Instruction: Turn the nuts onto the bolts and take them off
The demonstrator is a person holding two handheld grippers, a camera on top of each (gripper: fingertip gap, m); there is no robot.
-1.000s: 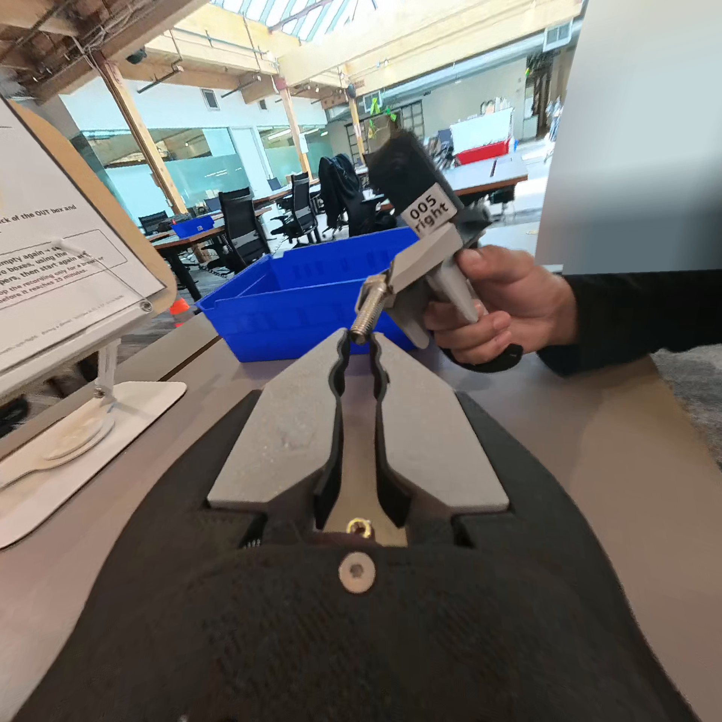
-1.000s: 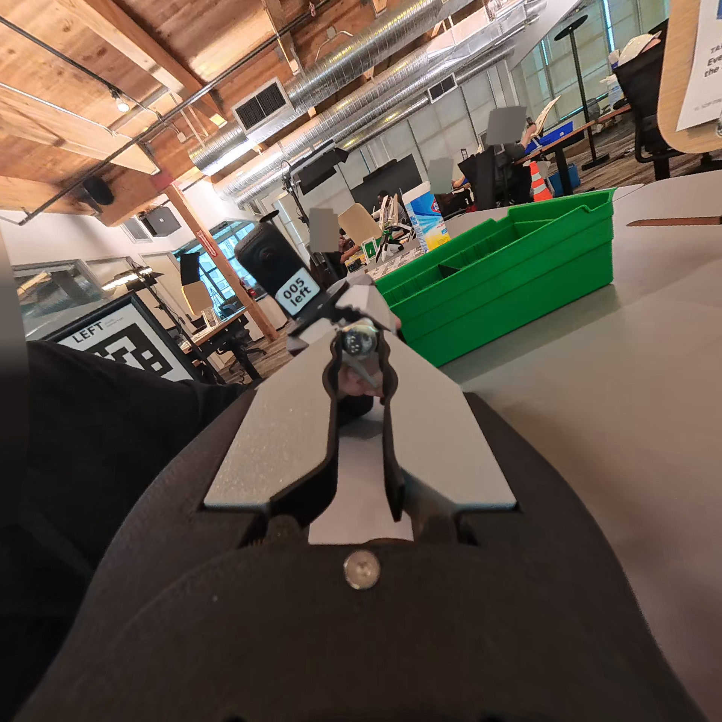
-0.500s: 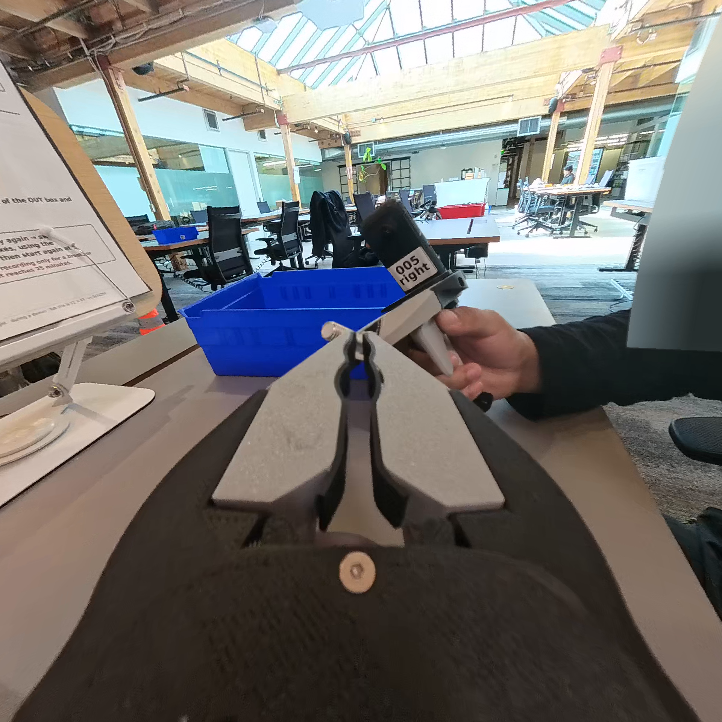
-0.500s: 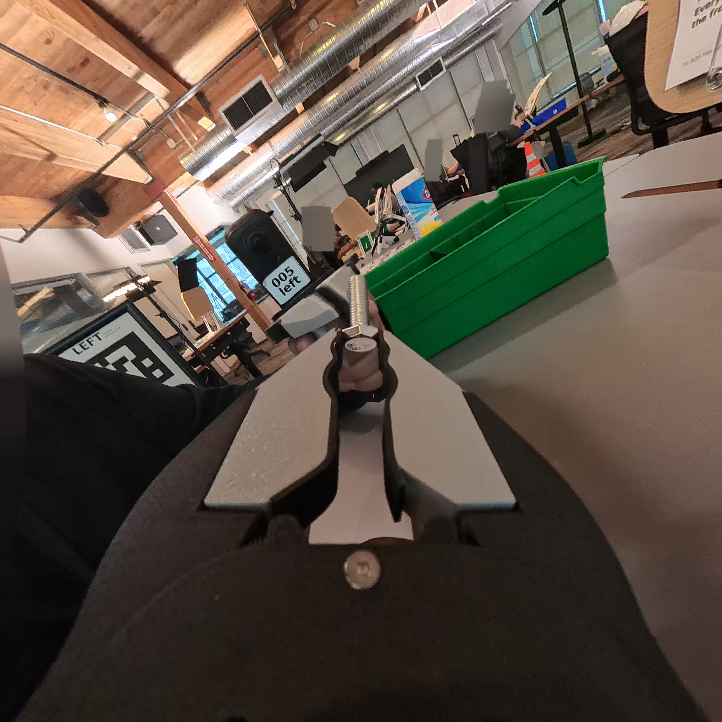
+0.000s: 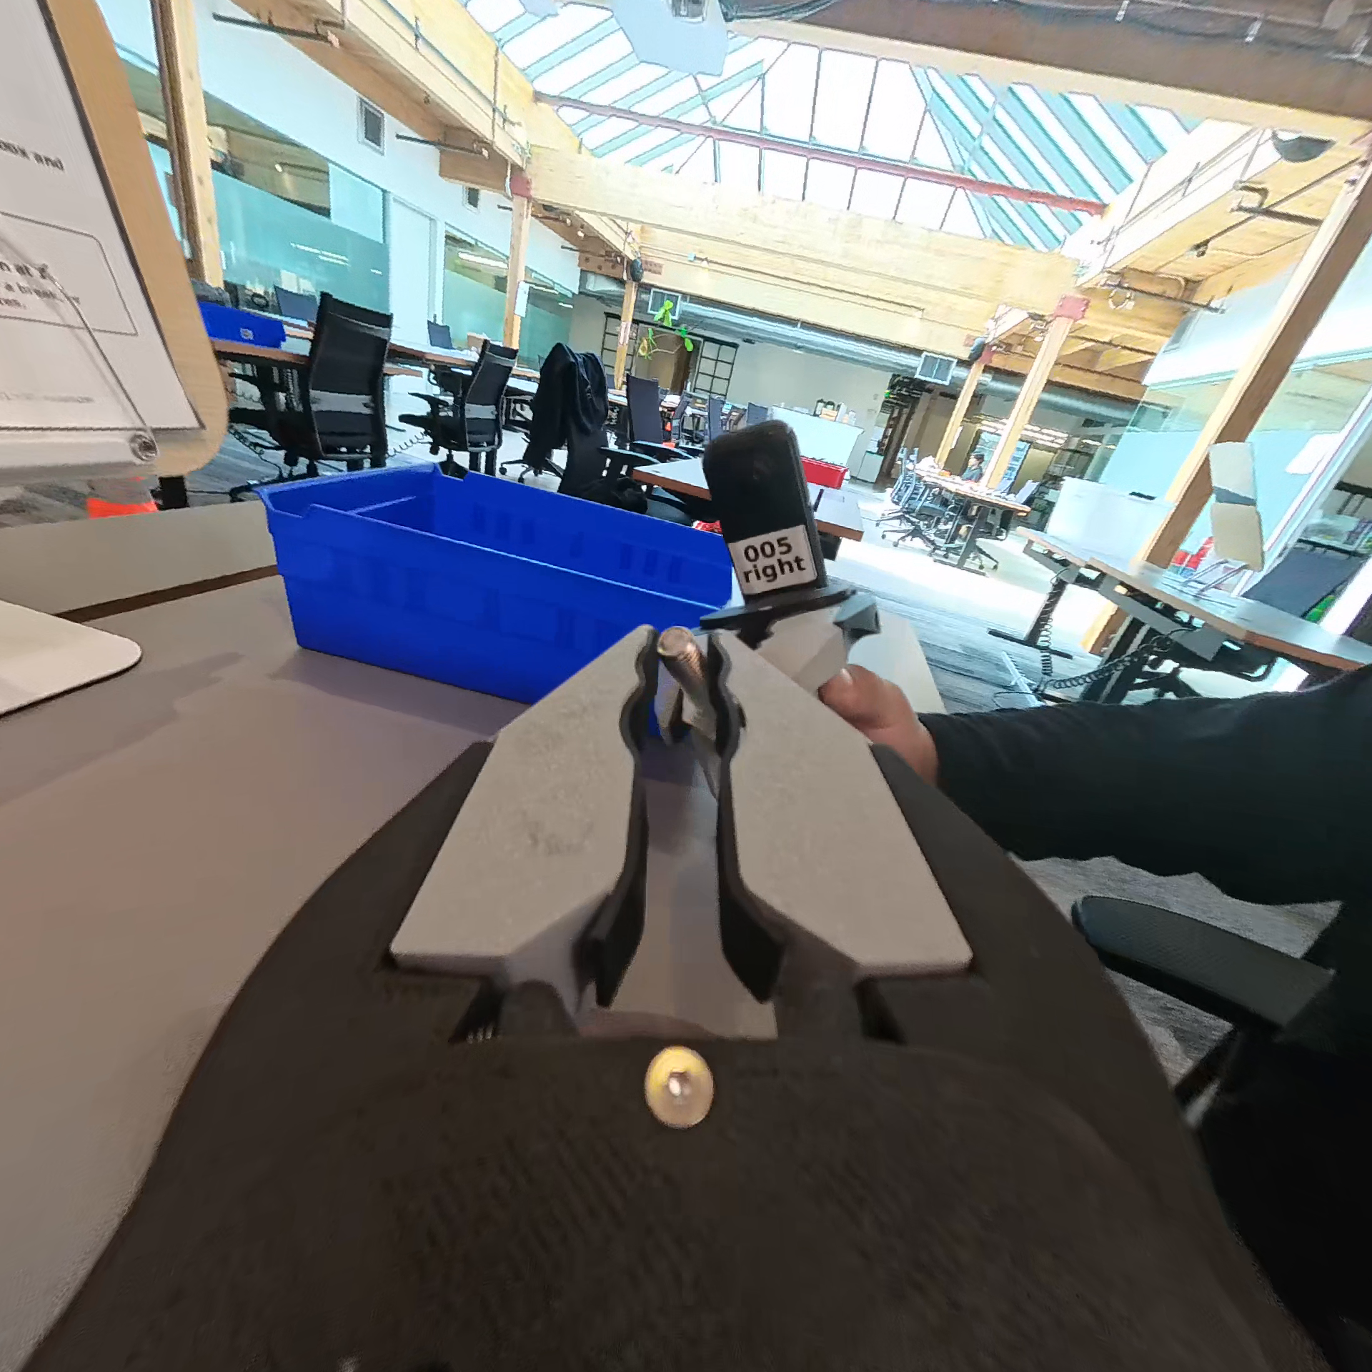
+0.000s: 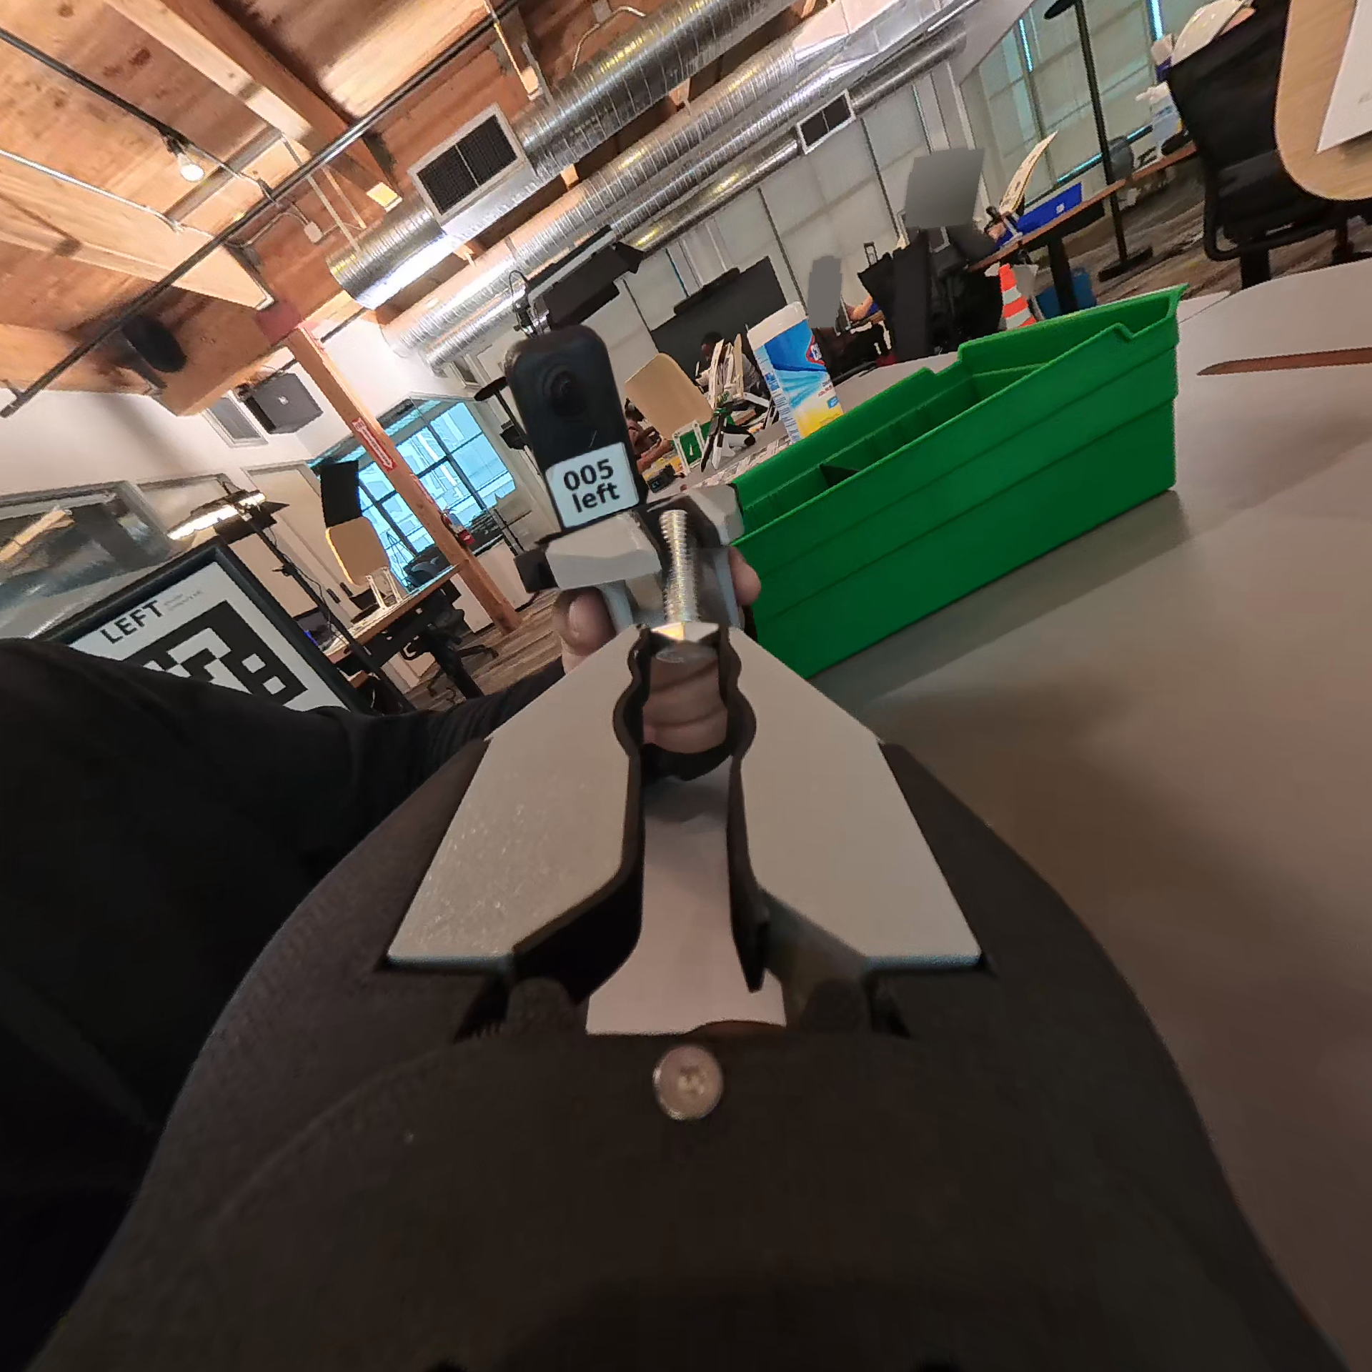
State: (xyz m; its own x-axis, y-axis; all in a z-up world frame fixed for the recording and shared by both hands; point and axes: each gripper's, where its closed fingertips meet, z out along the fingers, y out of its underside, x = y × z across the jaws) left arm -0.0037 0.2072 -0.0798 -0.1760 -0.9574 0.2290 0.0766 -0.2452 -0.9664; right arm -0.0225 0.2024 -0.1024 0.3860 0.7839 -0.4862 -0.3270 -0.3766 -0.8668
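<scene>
The right gripper has its jaws closed on the hex head of the bolt, whose threaded shank stands upright. The left gripper has narrow jaws around the shank's tip, contact unclear. Beyond on the surface sit a green bin and a blue bin, contents hidden.
</scene>
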